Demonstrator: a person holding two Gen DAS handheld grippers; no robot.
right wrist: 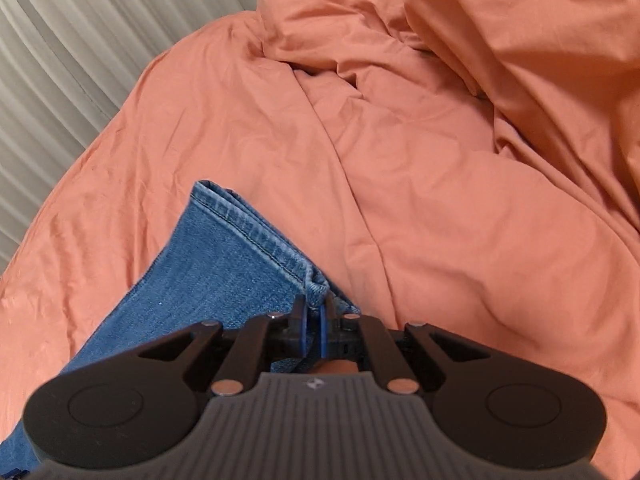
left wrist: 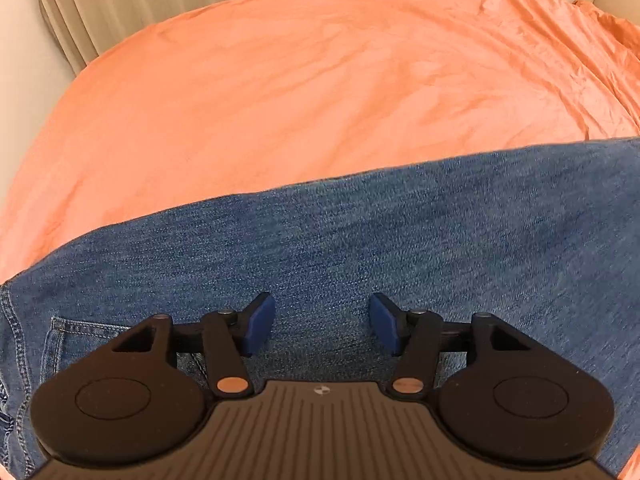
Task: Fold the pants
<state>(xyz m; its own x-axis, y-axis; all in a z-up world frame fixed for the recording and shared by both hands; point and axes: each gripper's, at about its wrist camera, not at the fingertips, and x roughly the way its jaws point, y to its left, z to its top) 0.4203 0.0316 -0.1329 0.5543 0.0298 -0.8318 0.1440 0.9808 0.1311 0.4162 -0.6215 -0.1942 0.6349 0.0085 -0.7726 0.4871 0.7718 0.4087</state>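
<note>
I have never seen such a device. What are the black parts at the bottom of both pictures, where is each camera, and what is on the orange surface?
The black parts are two hand-held grippers; a person holds one in each hand. Each carries a camera looking forward along its two fingers, so one picture comes from each gripper. In the left view, the left gripper is open, hovering over blue jeans spread on an orange sheet. In the right view, the right gripper is shut on the hem of a jeans leg. A rumpled orange duvet lies behind, with beige curtains beyond.
</note>
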